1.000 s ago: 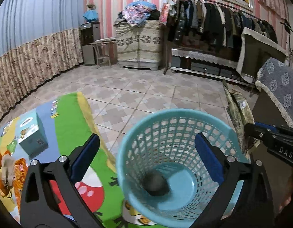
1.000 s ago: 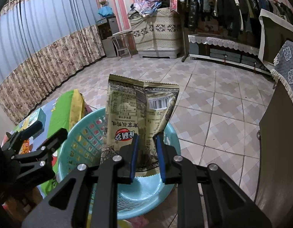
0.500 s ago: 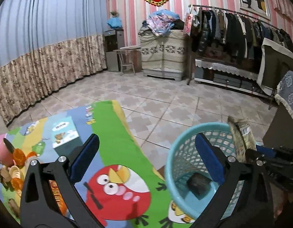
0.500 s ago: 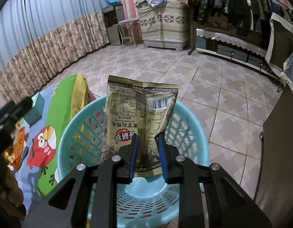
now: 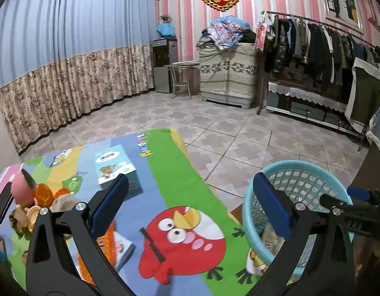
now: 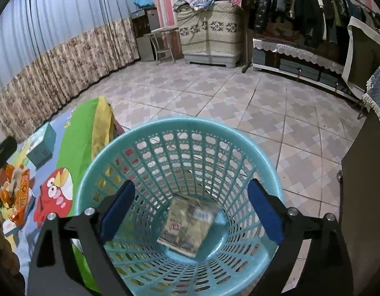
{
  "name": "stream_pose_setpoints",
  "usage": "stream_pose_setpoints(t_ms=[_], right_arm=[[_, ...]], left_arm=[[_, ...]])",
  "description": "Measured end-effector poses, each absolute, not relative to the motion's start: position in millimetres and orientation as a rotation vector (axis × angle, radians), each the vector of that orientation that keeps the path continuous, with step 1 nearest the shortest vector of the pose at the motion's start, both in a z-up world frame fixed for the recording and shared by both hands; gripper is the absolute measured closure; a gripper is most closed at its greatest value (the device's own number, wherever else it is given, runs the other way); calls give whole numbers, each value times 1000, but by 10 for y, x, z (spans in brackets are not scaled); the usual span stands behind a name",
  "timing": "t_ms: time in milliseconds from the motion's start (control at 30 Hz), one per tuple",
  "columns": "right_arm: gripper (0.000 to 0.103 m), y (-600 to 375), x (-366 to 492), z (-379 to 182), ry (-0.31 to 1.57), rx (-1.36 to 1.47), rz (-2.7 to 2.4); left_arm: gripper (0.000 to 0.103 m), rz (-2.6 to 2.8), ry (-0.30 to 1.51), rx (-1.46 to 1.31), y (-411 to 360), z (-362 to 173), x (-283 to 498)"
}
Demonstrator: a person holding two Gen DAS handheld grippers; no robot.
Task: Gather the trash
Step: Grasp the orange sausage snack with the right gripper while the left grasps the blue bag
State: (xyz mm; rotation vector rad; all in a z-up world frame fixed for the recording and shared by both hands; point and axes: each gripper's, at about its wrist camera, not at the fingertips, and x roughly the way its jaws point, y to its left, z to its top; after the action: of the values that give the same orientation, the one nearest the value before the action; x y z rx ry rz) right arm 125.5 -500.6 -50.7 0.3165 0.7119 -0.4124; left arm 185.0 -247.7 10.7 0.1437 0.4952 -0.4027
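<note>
Right gripper [image 6: 190,212] is pointing steeply down over the blue basket [image 6: 140,133], jaws opening wide, nothing between them. We are seeing the snack bag [image 6: 187,224] lying on the basket floor, about 6 o'clock in the right wrist view. Left gripper [image 5: 190,209] is hanging over the cartoon mat [image 5: 180,167], jaws spread and empty, basket at 4 o'clock.

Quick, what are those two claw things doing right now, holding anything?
Left gripper: open, holding nothing, above the cartoon mat.
Right gripper: jaws opening, nothing between them; the snack wrapper lies in the blue basket.
</note>
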Motion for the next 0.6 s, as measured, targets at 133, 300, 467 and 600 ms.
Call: stream_pose_setpoints(t_ms=[133, 300, 467, 600], right_arm=[[12, -4920, 1202, -410, 672, 309, -405], [11, -4597, 1149, -240, 615, 239, -366], [6, -4159, 1097, -55, 542, 163, -316], [5, -3735, 1096, 27, 494, 116, -264]], left_arm=[[6, -371, 498, 124, -2230, 149, 1783], [5, -327, 502, 104, -1845, 125, 1657], [5, -265, 511, 73, -1356, 99, 1520], [5, -214, 517, 44, -913, 86, 1443]])
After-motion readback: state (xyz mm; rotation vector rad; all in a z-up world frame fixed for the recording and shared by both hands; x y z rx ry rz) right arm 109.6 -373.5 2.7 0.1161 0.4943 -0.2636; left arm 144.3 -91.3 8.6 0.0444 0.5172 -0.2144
